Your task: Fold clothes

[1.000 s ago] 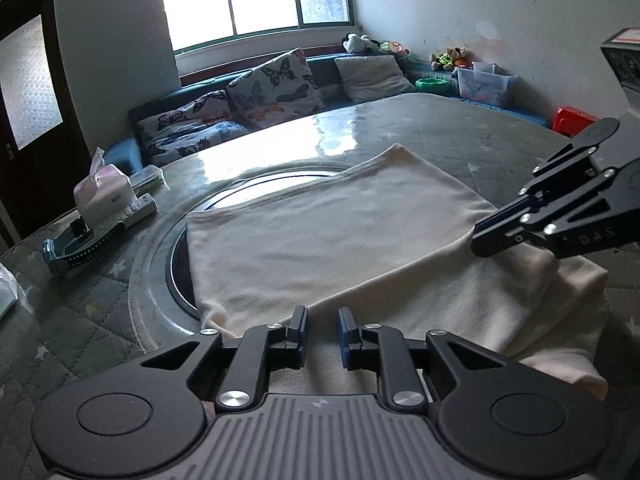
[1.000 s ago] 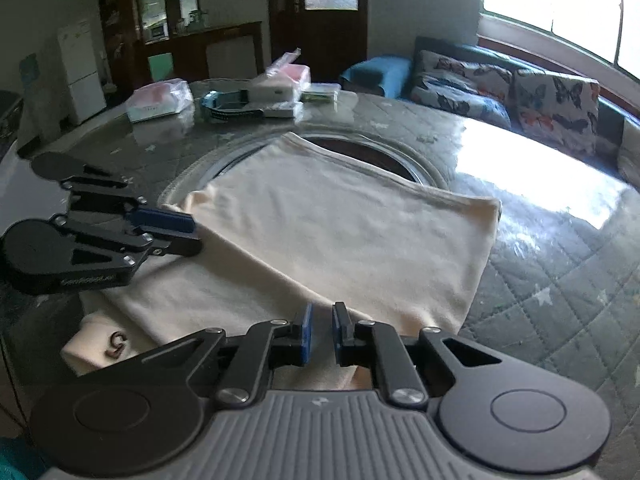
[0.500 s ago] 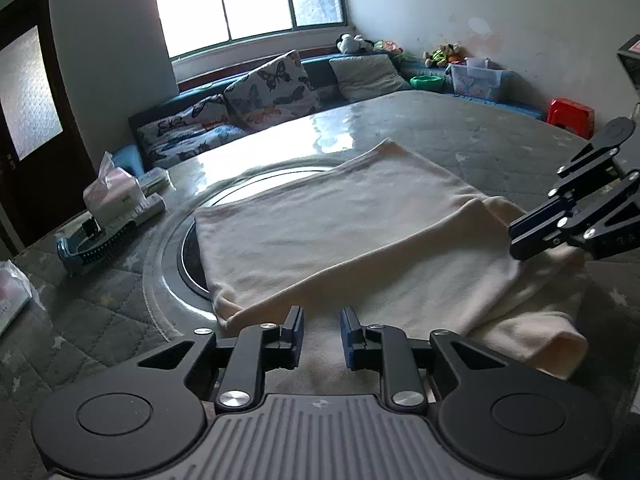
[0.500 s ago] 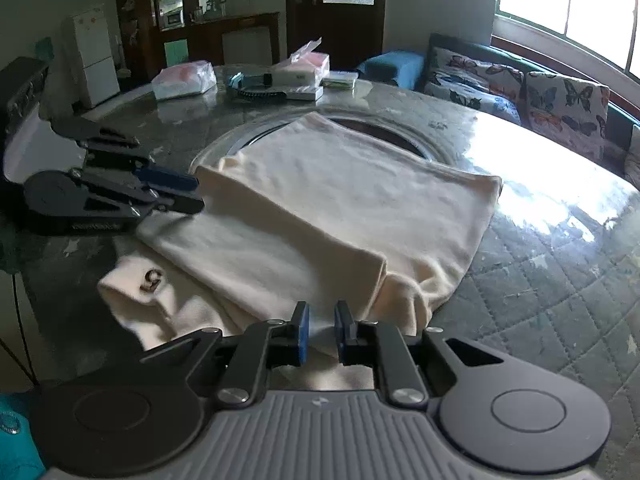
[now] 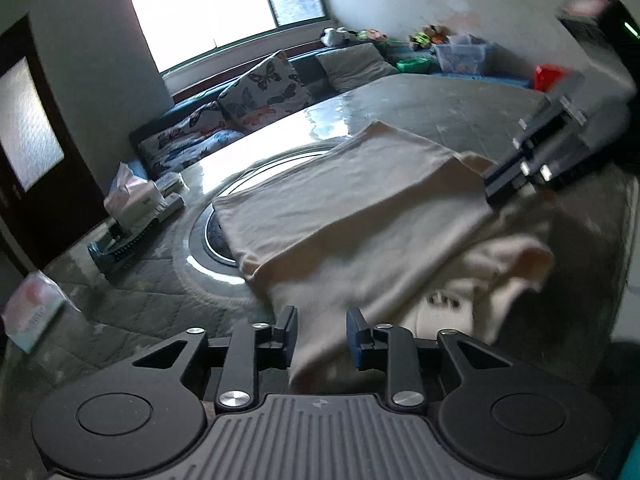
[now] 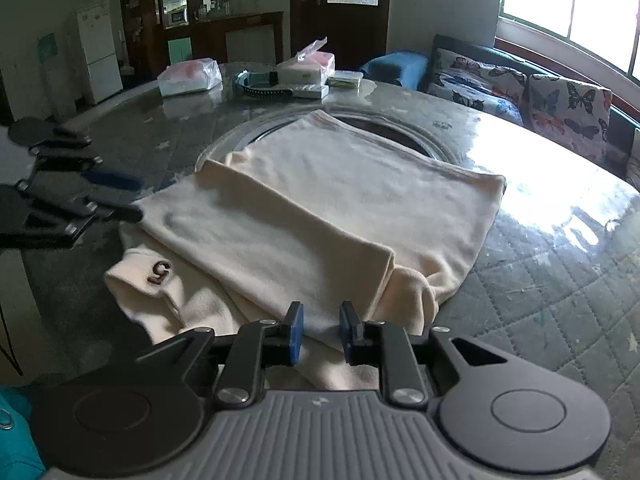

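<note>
nearest each camera, both sets of jaws have just been opening. the left gripper (image 5: 321, 334) now stands parted, with a fold of the cream garment (image 6: 328, 208) lying loose in the gap; its pads no longer pinch the cloth. the right gripper (image 6: 320, 330) is likewise released, its blue pads standing either side of the near hem without pressing it. a second ago both pairs were almost closed on that edge.

the garment lies on the quilted table (image 6: 560, 300), partly over the round glass inset (image 6: 400, 136). a folded panel now rests across the near half, and a sleeve cuff with a dark "5" mark (image 6: 159, 272) protrudes at the near left corner. earlier this near edge was still in the jaws.

judgement: one fold is laid down and let go; the protruding sleeve needs tucking before the next fold.

far side: tissue box (image 6: 306, 66), plastic-wrapped pack (image 6: 188, 76).
</note>
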A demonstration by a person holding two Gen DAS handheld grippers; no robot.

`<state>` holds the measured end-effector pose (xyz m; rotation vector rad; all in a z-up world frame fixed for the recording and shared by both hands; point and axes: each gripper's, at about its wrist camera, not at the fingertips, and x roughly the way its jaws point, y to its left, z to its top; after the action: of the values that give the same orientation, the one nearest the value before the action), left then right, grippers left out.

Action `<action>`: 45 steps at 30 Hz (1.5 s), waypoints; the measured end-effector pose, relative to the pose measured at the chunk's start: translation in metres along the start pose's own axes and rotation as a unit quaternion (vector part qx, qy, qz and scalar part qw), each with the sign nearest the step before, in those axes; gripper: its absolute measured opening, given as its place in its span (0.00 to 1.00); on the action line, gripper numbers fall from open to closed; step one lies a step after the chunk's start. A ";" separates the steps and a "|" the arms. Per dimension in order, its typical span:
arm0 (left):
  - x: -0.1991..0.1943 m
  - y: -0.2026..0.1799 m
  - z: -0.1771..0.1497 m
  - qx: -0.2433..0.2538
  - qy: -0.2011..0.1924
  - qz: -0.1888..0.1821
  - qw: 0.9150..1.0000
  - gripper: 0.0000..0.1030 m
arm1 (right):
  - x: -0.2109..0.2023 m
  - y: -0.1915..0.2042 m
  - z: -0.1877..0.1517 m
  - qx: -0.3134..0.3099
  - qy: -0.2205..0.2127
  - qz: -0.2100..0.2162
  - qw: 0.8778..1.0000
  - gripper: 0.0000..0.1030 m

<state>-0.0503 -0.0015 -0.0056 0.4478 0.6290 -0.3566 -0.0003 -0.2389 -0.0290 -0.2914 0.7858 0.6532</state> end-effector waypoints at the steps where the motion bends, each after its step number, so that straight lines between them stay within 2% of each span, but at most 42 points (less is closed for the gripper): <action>1: -0.005 -0.003 -0.003 0.013 0.000 -0.001 1.000 0.32 | -0.002 0.001 0.000 -0.002 -0.001 0.000 1.000 0.25; 5: -0.015 -0.019 -0.015 0.060 -0.003 -0.014 0.998 0.37 | -0.010 0.005 -0.001 -0.016 -0.002 0.002 1.000 0.29; 14: -0.005 -0.058 -0.018 0.139 -0.035 -0.023 0.989 0.37 | -0.022 0.011 -0.008 -0.031 0.002 -0.002 1.000 0.37; 16: -0.001 -0.062 -0.017 0.144 -0.043 -0.027 0.988 0.35 | -0.026 0.012 -0.010 -0.037 0.004 -0.003 0.999 0.40; 17: 0.001 -0.062 -0.017 0.145 -0.046 -0.029 0.988 0.26 | -0.028 0.013 -0.011 -0.041 0.003 -0.003 0.999 0.41; 18: 0.002 -0.062 -0.015 0.140 -0.049 -0.032 0.988 0.18 | -0.031 0.014 -0.012 -0.046 0.003 -0.004 0.999 0.42; 20: 0.002 -0.055 -0.010 0.121 -0.057 -0.037 0.990 0.10 | -0.036 0.016 -0.013 -0.055 0.002 -0.003 0.998 0.43; 22: 0.001 -0.046 -0.003 0.096 -0.065 -0.041 0.992 0.09 | -0.039 0.018 -0.015 -0.068 0.002 -0.001 0.998 0.50; 26: 0.005 -0.021 0.016 0.025 -0.069 -0.047 0.996 0.08 | -0.040 0.027 -0.019 -0.099 0.002 0.008 0.995 0.53; 28: 0.010 -0.012 0.024 0.004 -0.069 -0.050 0.996 0.08 | -0.037 0.031 -0.019 -0.113 -0.003 0.010 0.994 0.59; 32: 0.024 -0.001 0.035 -0.019 -0.061 -0.059 0.996 0.08 | -0.026 0.037 -0.015 -0.133 -0.022 0.006 0.991 0.59; 36: 0.034 0.006 0.039 -0.037 -0.052 -0.065 0.996 0.08 | -0.007 0.034 -0.007 -0.125 -0.025 0.011 0.992 0.49; 38: 0.039 0.009 0.039 -0.047 -0.047 -0.065 0.996 0.09 | 0.002 0.031 -0.004 -0.114 -0.020 0.018 0.993 0.40; 39: 0.040 0.010 0.038 -0.050 -0.044 -0.067 0.996 0.09 | 0.006 0.029 -0.001 -0.107 -0.016 0.023 0.994 0.29; 40: 0.041 0.011 0.037 -0.051 -0.042 -0.067 0.996 0.11 | 0.009 0.026 0.001 -0.098 -0.012 0.029 0.995 0.22; 43: 0.040 0.012 0.031 -0.050 -0.039 -0.064 0.996 0.17 | 0.009 0.014 0.009 -0.062 -0.011 0.045 0.997 0.13; 45: 0.034 0.011 0.025 -0.040 -0.040 -0.062 0.996 0.22 | 0.007 0.010 0.015 -0.051 -0.016 0.047 0.997 0.12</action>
<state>-0.0075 -0.0109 -0.0059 0.3176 0.5929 -0.4636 0.0055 -0.2215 -0.0243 -0.3381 0.7405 0.7857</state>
